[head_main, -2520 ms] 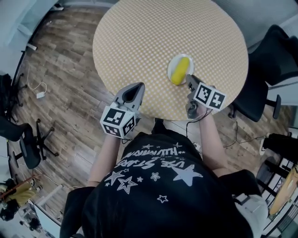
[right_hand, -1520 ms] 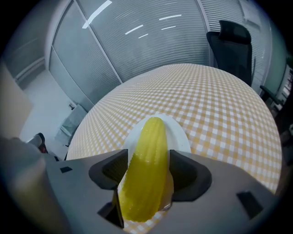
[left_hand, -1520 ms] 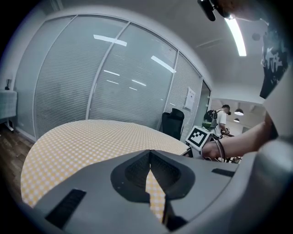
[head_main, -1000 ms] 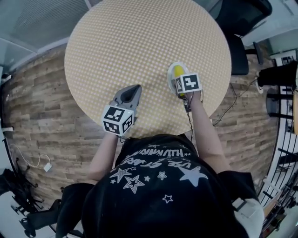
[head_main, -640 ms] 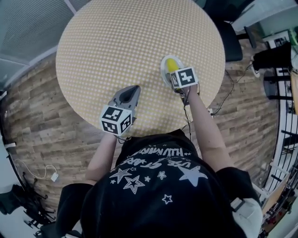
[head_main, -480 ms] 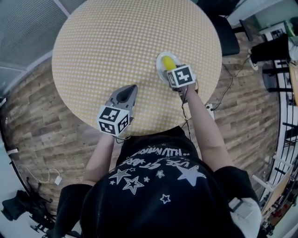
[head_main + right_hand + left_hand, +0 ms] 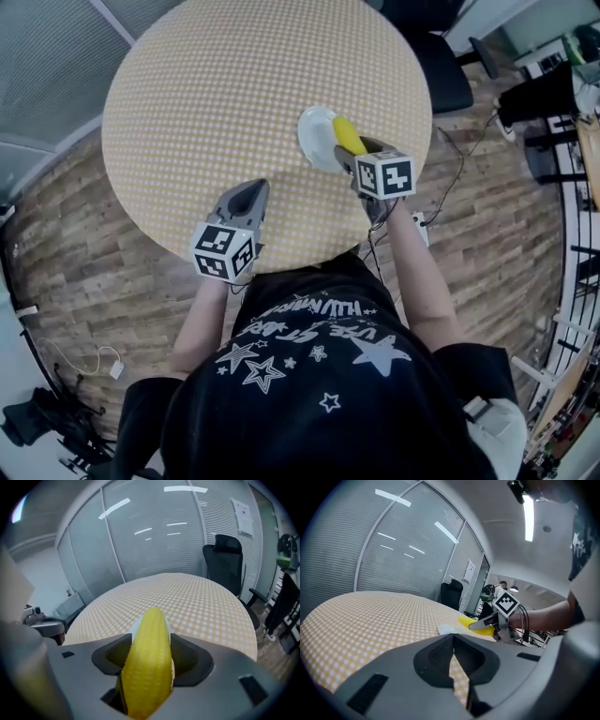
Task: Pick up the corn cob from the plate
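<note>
The yellow corn cob is clamped between the jaws of my right gripper, which is shut on its near half. It hangs over the right edge of the white plate on the round checkered table. In the right gripper view the corn cob fills the gap of the right gripper, with a sliver of plate behind it. My left gripper is shut and empty near the table's front edge. In the left gripper view, past the left gripper, I see the corn cob just above the plate.
A black office chair stands beyond the table's far right side. More dark furniture and cables lie on the wooden floor to the right. Glass partition walls stand behind the table.
My right gripper, earlier hovering over the corn on the plate, is now shut on it and has drawn it toward the plate's right edge. The left gripper has stayed put.
</note>
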Demonstrator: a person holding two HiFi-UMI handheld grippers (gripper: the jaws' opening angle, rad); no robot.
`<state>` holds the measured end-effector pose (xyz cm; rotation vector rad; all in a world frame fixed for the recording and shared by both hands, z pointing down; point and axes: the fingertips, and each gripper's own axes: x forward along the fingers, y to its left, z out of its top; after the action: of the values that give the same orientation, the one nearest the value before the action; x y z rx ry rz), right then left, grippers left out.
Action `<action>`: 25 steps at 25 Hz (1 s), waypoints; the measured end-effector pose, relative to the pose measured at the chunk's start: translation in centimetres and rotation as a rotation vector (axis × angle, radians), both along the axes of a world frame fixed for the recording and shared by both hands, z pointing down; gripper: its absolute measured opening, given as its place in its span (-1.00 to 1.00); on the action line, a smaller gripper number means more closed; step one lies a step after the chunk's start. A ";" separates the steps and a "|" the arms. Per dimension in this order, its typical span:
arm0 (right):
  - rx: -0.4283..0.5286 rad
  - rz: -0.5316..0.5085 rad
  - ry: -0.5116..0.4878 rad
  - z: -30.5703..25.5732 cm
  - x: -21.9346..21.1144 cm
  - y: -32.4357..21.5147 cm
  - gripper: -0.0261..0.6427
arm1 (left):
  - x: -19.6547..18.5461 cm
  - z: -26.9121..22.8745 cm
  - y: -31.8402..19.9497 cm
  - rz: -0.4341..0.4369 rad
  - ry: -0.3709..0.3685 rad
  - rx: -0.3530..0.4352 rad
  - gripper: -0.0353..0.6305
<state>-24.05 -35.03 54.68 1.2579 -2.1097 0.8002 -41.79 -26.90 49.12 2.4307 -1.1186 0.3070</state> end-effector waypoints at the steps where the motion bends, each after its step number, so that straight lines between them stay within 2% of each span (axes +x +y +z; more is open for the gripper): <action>1: 0.011 0.000 -0.033 -0.7 0.2 0.1 -0.13 | 0.2 -0.3 0.1 -0.012 0.002 0.003 -0.88; 9: 0.095 -0.073 -0.243 -5.2 1.1 0.9 -0.13 | 3.1 -1.9 0.2 -0.099 -0.030 0.048 -0.88; 16: 0.125 -0.101 -0.440 -8.3 4.0 3.0 -0.13 | 6.1 -4.0 1.0 -0.169 -0.010 0.064 -0.88; 25: 0.176 -0.168 -0.572 -11.6 8.9 5.0 -0.13 | 9.9 -5.5 3.2 -0.263 -0.041 0.093 -0.88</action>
<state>-15.13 -30.07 43.08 0.9926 -2.7493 1.0033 -31.88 -23.68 43.64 2.3274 -1.4808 0.2255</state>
